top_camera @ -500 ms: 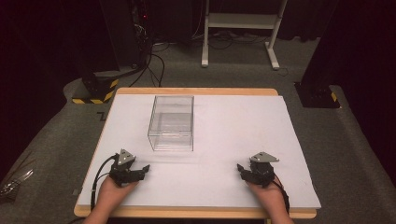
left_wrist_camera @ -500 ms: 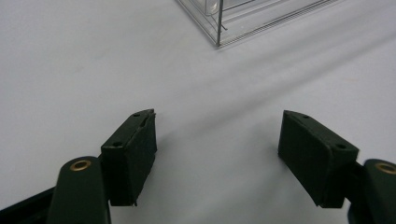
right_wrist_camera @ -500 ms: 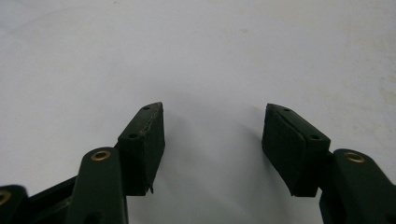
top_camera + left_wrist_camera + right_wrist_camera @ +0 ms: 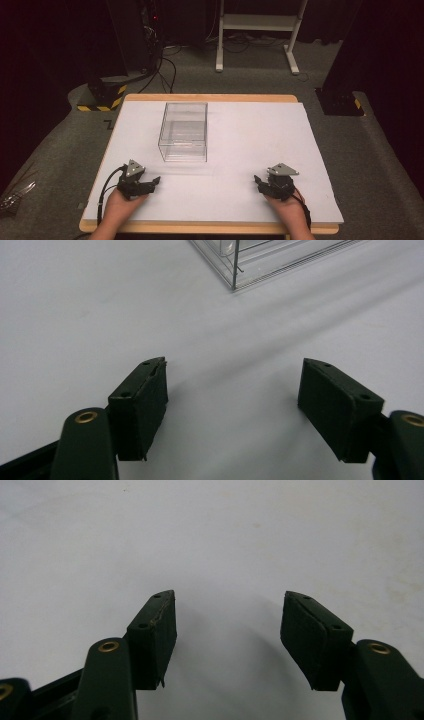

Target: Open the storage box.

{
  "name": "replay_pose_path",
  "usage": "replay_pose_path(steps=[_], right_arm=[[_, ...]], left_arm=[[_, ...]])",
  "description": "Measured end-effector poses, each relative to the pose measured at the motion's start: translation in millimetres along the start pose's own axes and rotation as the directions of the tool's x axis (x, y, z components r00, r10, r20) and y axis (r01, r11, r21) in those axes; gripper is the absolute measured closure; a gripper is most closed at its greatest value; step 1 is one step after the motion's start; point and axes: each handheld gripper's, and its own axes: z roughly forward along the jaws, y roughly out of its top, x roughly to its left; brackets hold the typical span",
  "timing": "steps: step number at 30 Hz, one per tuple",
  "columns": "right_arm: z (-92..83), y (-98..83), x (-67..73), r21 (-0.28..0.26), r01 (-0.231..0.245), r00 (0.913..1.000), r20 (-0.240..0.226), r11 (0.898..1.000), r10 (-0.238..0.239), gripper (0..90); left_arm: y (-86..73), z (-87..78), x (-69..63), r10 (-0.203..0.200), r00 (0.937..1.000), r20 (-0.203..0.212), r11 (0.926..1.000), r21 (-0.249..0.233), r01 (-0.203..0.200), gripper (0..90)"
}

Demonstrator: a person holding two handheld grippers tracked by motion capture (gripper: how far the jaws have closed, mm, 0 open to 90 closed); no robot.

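Two empty claws at rest, clear box waiting beyond.

Nearest, the left claw (image 4: 156, 180) and right claw (image 4: 256, 179) sit low on the white counter (image 4: 240, 145), each with jaws spread wide and nothing between them. Farther back, nearer the left claw, stands an empty clear plastic box (image 4: 183, 131). This looks like a start pose; any next move likely calls for reaching forward to the box.
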Motion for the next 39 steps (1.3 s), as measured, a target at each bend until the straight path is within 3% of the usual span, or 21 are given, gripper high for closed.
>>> replay_pose_path(steps=[5, 13, 14, 17, 21, 29, 39], right_arm=[[-5.6, 0.5, -3.3, -0.009, 0.002, 1.0000, 0.004, 1.000, -0.002, 39.4], [-3.0, -5.6, -12.2, 0.023, 0.001, 0.9998, 0.020, 1.000, -0.001, 39.8], [-2.4, -6.8, -14.6, 0.026, -0.014, 0.9998, 0.017, 1.000, 0.013, 40.0], [-2.2, -7.2, -15.7, 0.027, -0.029, 0.9996, 0.009, 0.999, 0.029, 40.0], [-1.1, -7.6, -18.5, 0.032, -0.043, 0.9990, -0.009, 0.999, 0.043, 40.0], [-0.7, -7.7, -19.7, 0.033, -0.051, 0.9985, -0.017, 0.998, 0.052, 39.9], [-0.6, -7.7, -19.9, 0.034, -0.051, 0.9985, -0.018, 0.998, 0.052, 39.9]], left_arm=[[0.2, -0.1, 0.0, -0.002, 1.0000, -0.002, 1.0000, 0.001, 0.002, 28.5], [0.8, -1.2, 0.3, -0.007, 0.9999, -0.013, 1.0000, -0.001, 0.007, 33.1], [0.7, -1.9, 0.1, -0.007, 1.0000, -0.006, 1.0000, -0.003, 0.007, 37.4], [2.1, -4.5, -1.1, 0.009, 1.0000, 0.000, 0.9999, -0.010, -0.009, 39.5], [5.8, -11.1, -2.2, -0.001, 0.9996, 0.028, 0.9989, -0.046, 0.002, 43.1], [13.1, -21.0, -7.6, 0.027, 0.9983, 0.051, 0.9948, -0.100, -0.022, 45.8], [23.0, -25.0, -19.5, 0.052, 0.9907, 0.126, 0.9867, -0.160, -0.031, 47.5]])
